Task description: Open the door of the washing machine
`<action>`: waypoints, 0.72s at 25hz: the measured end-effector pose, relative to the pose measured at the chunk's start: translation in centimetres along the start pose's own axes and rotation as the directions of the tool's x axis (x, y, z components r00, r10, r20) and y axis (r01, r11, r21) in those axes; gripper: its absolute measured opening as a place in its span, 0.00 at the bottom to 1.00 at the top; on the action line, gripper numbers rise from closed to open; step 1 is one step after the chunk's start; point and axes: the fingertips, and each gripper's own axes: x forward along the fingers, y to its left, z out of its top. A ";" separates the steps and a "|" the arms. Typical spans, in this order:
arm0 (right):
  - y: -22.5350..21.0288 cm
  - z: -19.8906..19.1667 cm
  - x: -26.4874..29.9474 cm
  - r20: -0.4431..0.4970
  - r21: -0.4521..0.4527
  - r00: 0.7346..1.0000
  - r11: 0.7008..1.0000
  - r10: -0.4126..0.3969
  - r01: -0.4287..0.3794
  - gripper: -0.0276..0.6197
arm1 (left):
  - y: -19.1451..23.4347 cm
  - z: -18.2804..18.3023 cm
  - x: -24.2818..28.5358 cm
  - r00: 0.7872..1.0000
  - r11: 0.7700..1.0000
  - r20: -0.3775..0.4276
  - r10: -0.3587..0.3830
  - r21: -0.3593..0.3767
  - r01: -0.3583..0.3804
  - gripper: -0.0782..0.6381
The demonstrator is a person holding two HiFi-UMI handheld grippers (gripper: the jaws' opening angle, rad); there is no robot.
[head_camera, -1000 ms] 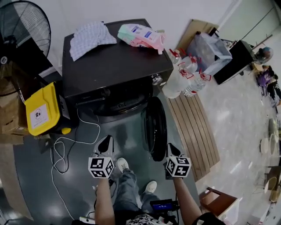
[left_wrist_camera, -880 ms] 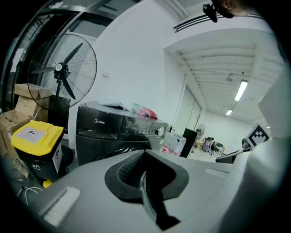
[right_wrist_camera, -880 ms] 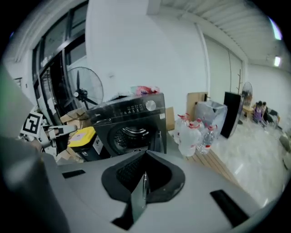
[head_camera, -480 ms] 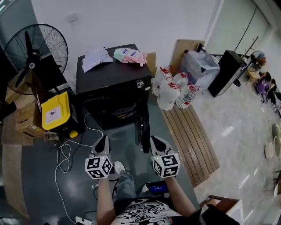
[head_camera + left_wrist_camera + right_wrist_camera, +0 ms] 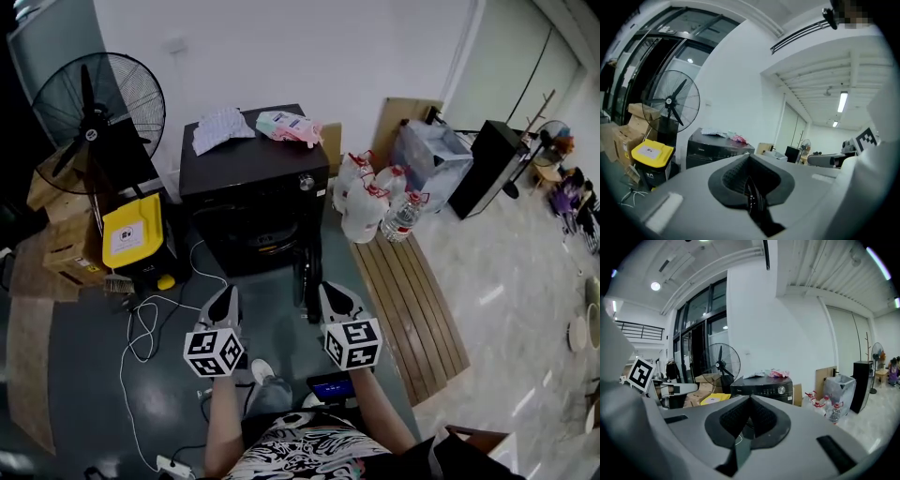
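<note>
The round dark door [image 5: 307,274] of the black front-loading washing machine [image 5: 255,164] is seen swung open, hinged at the right side of the drum opening [image 5: 251,234] and standing out toward the person, edge-on in the head view. The machine is set on the dark grey floor [image 5: 75,394] against the white wall. A crumpled checked cloth [image 5: 222,129] is laid at the back left corner of the machine's top, and a pink and green plastic packet [image 5: 290,127] at its back right corner. The left gripper [image 5: 226,298] and the right gripper [image 5: 334,294] are held side by side above the floor in front of the machine, well apart from the door, each pointed toward it. In both gripper views the jaws are clenched together with nothing grasped between them. Left of the machine a yellow-lidded black bin [image 5: 134,236] is placed, with a black pedestal fan [image 5: 97,105] and brown cardboard boxes [image 5: 64,246] behind it. A white cable [image 5: 139,323] is trailed across the floor below the bin. Right of the machine several clear water bottles with red caps [image 5: 373,199] are grouped at the far end of a slatted wooden platform [image 5: 414,305].
</note>
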 end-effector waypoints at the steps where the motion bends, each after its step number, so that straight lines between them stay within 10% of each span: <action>1: 0.1 0.0 0.1 -0.005 -0.002 1.000 1.000 0.004 -0.004 0.04 | 0.2 0.1 -0.1 1.000 1.000 0.005 0.004 -0.017 -0.003 0.11; 18: 1.0 -0.2 1.1 -0.021 0.003 0.999 1.000 0.024 -0.024 0.04 | 2.0 0.8 -0.3 0.999 1.000 0.028 0.029 -0.005 -0.029 0.11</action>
